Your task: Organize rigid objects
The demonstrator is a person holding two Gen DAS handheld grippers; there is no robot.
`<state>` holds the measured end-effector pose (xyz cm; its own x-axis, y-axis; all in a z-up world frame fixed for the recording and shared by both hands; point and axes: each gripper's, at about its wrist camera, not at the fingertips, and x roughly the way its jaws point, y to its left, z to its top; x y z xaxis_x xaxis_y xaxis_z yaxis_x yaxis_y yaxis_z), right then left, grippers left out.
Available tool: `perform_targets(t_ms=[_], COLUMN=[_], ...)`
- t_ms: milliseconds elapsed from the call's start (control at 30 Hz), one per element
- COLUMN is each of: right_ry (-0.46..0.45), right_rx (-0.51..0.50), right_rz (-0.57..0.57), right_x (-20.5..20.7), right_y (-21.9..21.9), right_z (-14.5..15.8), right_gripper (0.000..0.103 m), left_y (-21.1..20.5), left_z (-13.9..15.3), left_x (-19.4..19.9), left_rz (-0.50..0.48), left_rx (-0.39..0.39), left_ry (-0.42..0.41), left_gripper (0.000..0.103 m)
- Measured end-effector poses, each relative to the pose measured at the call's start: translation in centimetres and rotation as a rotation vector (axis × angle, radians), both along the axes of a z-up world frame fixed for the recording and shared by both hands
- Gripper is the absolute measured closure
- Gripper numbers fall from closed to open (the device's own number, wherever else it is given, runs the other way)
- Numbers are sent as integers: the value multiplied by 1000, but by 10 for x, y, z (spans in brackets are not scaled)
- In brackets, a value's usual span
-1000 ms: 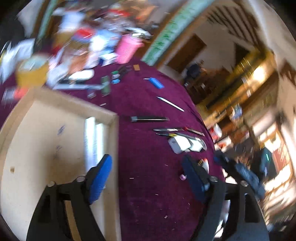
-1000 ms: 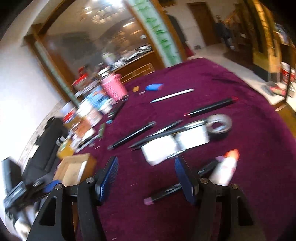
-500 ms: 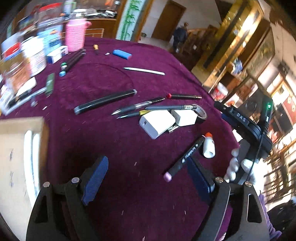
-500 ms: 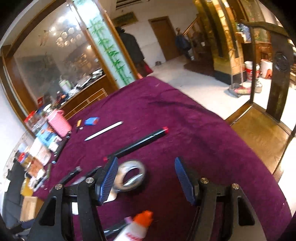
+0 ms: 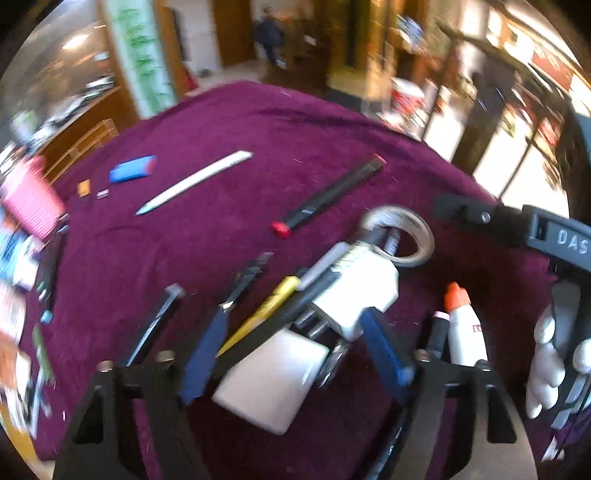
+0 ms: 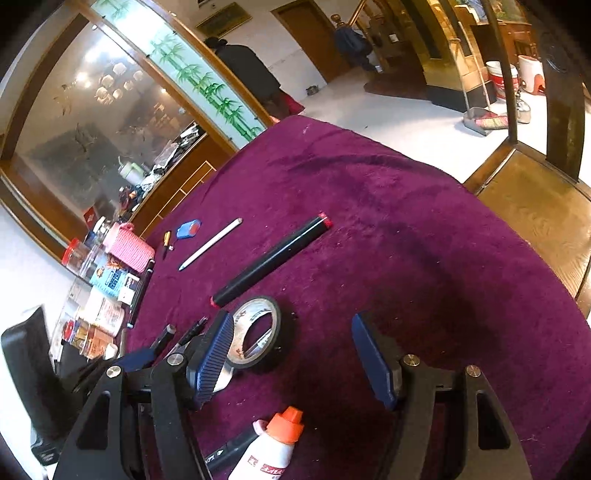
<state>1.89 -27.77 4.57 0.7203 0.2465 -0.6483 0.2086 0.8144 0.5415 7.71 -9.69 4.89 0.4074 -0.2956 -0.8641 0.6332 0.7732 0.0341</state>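
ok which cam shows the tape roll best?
Right wrist. The tape roll is sharp there, tilted up, its open centre and dark rim clear, only its lower left edge hidden behind the right gripper's finger. In the left wrist view the roll is blurred and partly covered by the white charger.

Only legible text I see: "DAS" in white on my right gripper (image 5: 546, 232) body. Red print on the glue bottle (image 6: 271, 452) is unreadable.

I'm in a large restaurant-like hall: a round purple-clothed surface (image 6: 424, 236), a bamboo-painted glass panel (image 6: 207, 85), a wooden door (image 6: 314, 33).
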Motion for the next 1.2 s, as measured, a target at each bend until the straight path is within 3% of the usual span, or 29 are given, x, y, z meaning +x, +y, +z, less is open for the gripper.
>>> perform_targets(t_ms=[67, 100, 167, 300, 467, 667, 833, 1033, 1133, 1200], right_ry=[0, 1, 5, 15, 20, 29, 40, 44, 35, 37], right_rx=[-3, -3, 0, 7, -9, -14, -11, -84, -94, -83], right_rz=[8, 10, 10, 1, -1, 0, 23, 40, 41, 28], right_x=[0, 0, 0, 0, 2, 5, 8, 11, 11, 11], right_y=[1, 2, 2, 0, 1, 0, 2, 11, 12, 9], right_z=[0, -1, -2, -4, -4, -7, -11, -13, -13, -14], right_gripper=[33, 33, 33, 33, 33, 33, 33, 33, 33, 42], left_y=[-12, -14, -13, -8, -5, 17, 56, 114, 144, 168], left_z=[-3, -3, -5, -5, 0, 27, 52, 73, 80, 86], left_x=[-1, -3, -4, -11, -16, -43, -78, -128, -148, -162], left_rz=[-37, -49, -69, -67, -32, 23, 87, 163, 206, 232], left_rx=[56, 61, 27, 10, -37, -157, -285, -417, -466, -515], left_ry=[-14, -15, 42, 43, 42, 11, -18, -62, -87, -94], left_gripper=[54, 68, 83, 93, 94, 94, 95, 96, 101, 101])
